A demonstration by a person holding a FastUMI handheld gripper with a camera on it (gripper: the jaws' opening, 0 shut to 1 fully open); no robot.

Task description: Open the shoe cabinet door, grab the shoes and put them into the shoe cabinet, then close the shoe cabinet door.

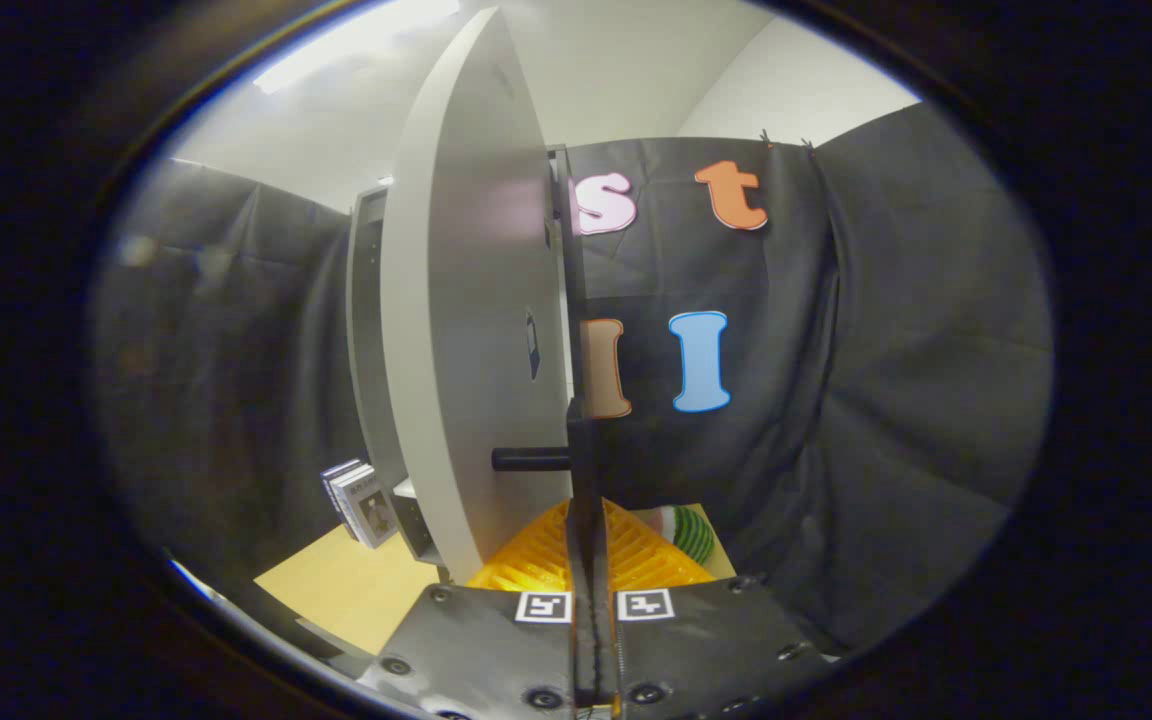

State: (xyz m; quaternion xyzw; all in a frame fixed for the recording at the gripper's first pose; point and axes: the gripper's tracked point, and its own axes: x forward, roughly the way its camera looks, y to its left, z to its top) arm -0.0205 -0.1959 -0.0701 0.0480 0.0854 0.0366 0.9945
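The tongs [587, 530] rise from two flat dark metal plates [596, 640] fastened with round-headed screws [544, 697], each plate carrying a small square black-and-white marker [543, 606] beside the centre seam, where the two slim fingers [578, 500] stand pressed together.

Bright ceiling light [356, 45] glares overhead; the cabinet door [466, 300] bows under fisheye distortion; the booth's left side blurs, dim and hazy.

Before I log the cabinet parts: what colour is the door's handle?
Black: the handle juts from the pale grey door, seen in the gripper view, beside the closed fingers.
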